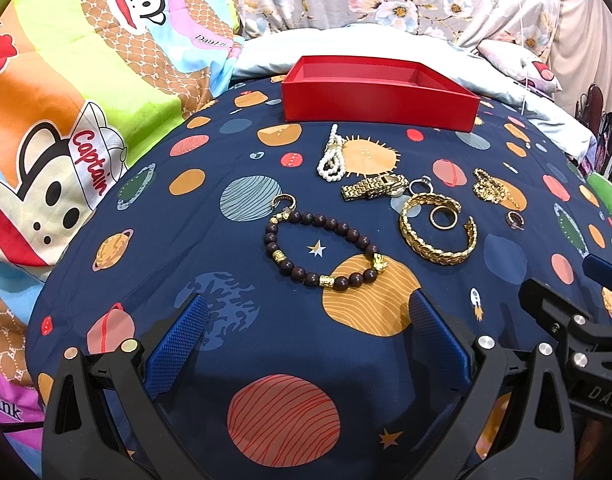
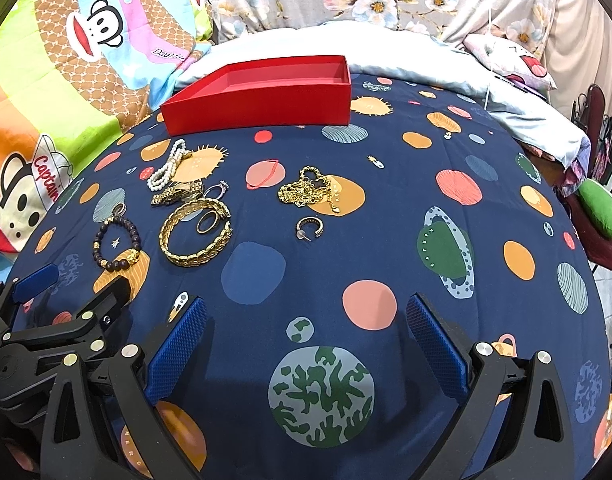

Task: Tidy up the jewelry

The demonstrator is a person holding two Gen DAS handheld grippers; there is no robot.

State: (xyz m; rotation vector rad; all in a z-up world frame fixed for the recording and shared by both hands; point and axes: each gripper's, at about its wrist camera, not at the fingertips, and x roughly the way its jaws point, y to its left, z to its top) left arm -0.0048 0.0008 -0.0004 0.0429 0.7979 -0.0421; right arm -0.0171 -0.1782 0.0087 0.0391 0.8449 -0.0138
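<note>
Both tongs point(image 1: 306, 344) point(image 2: 306, 344) released, empty, over the planet-print bed point(image 2: 386, 208)
Rigid red box point(image 1: 380, 106); round wooden-bead bracelet point(image 1: 322, 250); woven gold bangle point(image 1: 436, 232); pearl strand point(image 1: 332, 158)

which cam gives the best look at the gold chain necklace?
Right wrist. The gold chain necklace lies near centre there, so its tangled links, dark clover charm and small pendant are readable. The left wrist view shows it too, but smaller, off to the right, as an indistinct gold heap.
</note>
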